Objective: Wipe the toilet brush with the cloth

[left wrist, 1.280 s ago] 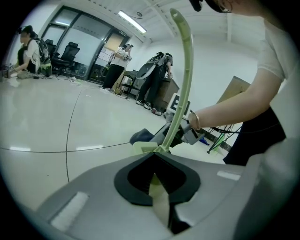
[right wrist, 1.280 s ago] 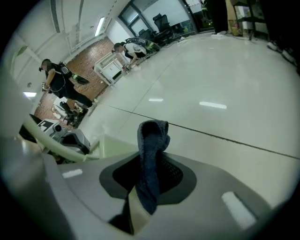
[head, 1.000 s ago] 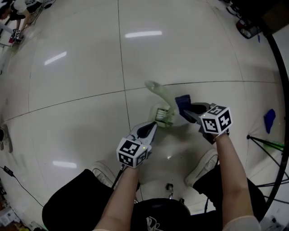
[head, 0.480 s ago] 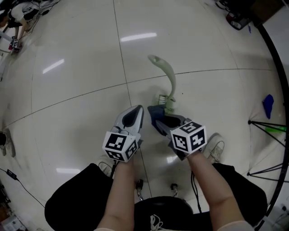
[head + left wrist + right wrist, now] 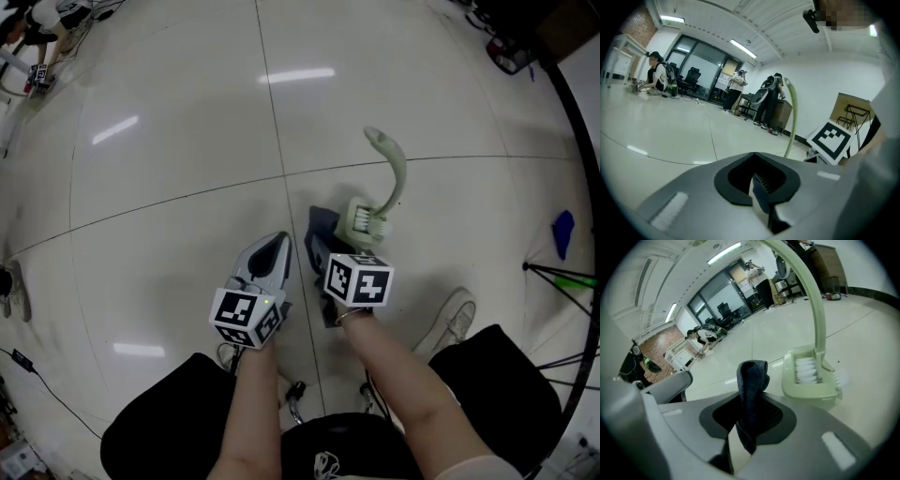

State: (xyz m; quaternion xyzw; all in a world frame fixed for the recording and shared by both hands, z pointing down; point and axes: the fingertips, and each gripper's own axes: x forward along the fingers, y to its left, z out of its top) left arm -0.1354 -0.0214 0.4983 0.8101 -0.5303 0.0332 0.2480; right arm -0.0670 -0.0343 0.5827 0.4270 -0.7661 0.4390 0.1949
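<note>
The pale green toilet brush (image 5: pixel 367 223) stands upright on the floor, its curved handle (image 5: pixel 392 167) rising above its head of white bristles (image 5: pixel 806 370). My right gripper (image 5: pixel 325 246) is shut on a dark blue cloth (image 5: pixel 322 228), which sticks up between its jaws (image 5: pixel 751 380) just left of the brush base and apart from it. My left gripper (image 5: pixel 277 242) hovers to the left of the cloth with its jaws together and nothing in them. In the left gripper view, the brush handle (image 5: pixel 792 117) rises behind the jaws beside the right gripper's marker cube (image 5: pixel 832 140).
A white shoe (image 5: pixel 456 319) rests on the floor right of my arms. A blue object (image 5: pixel 562 231) and thin tripod legs (image 5: pixel 561 274) lie at the far right. Several people (image 5: pixel 658 77) and chairs are far off across the glossy tiled floor (image 5: pixel 169 169).
One second ago my left gripper held the brush by its head; it has let go and drawn back. The brush now stands alone, and my right gripper with the cloth sits left of it.
</note>
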